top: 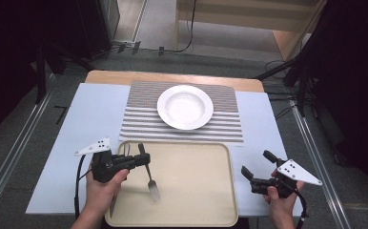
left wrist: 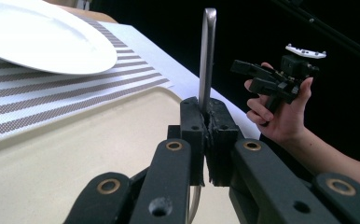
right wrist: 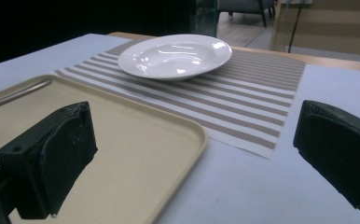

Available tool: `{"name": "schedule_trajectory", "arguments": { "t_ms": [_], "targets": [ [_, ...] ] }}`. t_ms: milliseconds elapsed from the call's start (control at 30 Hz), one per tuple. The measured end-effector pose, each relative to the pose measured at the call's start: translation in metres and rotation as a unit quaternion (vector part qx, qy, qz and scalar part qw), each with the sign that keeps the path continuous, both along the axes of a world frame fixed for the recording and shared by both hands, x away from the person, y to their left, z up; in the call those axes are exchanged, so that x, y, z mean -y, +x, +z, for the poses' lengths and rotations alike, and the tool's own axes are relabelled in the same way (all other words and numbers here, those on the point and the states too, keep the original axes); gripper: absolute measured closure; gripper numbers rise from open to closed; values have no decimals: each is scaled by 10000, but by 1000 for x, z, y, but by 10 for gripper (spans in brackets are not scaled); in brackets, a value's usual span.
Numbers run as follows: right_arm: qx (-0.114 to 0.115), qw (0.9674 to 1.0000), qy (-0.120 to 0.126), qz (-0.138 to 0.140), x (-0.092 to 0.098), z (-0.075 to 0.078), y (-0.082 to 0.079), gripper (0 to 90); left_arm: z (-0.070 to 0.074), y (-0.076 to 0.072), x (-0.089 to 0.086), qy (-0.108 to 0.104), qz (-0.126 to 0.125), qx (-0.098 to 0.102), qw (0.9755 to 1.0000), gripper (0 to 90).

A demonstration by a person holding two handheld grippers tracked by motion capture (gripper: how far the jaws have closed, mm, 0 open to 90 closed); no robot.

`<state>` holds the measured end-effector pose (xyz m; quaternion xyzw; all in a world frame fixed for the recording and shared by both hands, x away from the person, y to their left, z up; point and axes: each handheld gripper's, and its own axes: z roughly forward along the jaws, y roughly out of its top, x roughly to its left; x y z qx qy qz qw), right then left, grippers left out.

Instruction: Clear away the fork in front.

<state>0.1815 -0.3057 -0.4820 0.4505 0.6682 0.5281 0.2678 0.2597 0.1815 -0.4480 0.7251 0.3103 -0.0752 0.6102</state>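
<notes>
My left gripper (top: 141,161) is shut on the handle of a metal fork (top: 150,180), held above the left part of a beige tray (top: 196,191) with the tines toward the near edge. In the left gripper view the fork handle (left wrist: 208,56) rises straight from between the closed jaws of the left gripper (left wrist: 207,109). My right gripper (top: 257,163) is off the tray's right edge, open, with nothing between its jaws. In the right gripper view the right gripper (right wrist: 197,137) faces the tray's corner (right wrist: 178,135) and a white plate (right wrist: 176,56).
The white plate (top: 185,107) rests on a striped placemat (top: 182,126) beyond the tray, all on a pale blue table cover (top: 86,119). Another thin piece of cutlery (top: 112,207) lies on the tray, mostly under the left hand. The right hand with its gripper (left wrist: 266,77) shows in the left gripper view.
</notes>
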Motion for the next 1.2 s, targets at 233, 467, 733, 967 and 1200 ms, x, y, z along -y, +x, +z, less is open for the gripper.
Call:
{"name": "schedule_trajectory", "arguments": {
  "t_ms": [233, 467, 733, 967, 1200],
  "targets": [
    [-13, 9996, 14, -268, 25, -5, -7, 0, -4, 2, -4, -14, -117, -144, 9998, 862],
    [29, 9985, -55, -539, 42, -13, -12, 0, -10, 4, -5, 12, -147, -243, 9996, 862],
    [1, 9979, 23, -650, 49, -18, -9, 0, -16, 7, -3, 129, -102, -324, 9993, 862],
    [1, 9976, 35, -690, 51, -19, -9, 0, -23, 12, -5, 98, -30, -443, 9990, 861],
    [-28, 9976, 1, -693, 53, -21, -8, 0, -27, 16, -7, 130, 94, -514, 9986, 854]
  ]
}}
